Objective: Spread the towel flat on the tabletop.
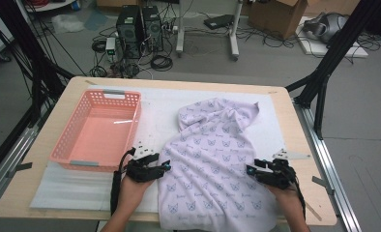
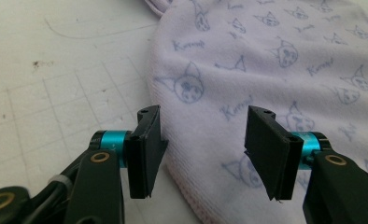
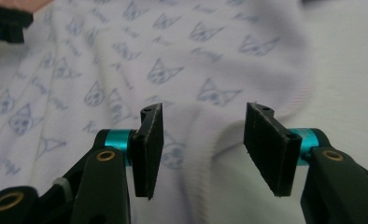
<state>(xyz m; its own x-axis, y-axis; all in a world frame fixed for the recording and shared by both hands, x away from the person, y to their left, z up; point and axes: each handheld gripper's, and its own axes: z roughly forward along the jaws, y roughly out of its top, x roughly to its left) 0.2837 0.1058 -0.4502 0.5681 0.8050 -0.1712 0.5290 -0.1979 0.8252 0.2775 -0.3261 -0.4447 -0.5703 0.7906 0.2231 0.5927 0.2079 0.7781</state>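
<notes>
A white towel printed with small blue cat faces lies spread on the table, and its near end hangs over the front edge. My left gripper sits at the towel's left hem. In the left gripper view its jaws stand apart with the hem of the towel lying between them, untouched by the pads. My right gripper is at the towel's right side. Seen from the right gripper view, the gripper is also open over a raised fold of the towel.
An empty pink plastic basket stands on the left part of the white mat, close behind my left gripper. The wooden table has black frame posts at both sides. Computers, cables and boxes lie on the floor beyond.
</notes>
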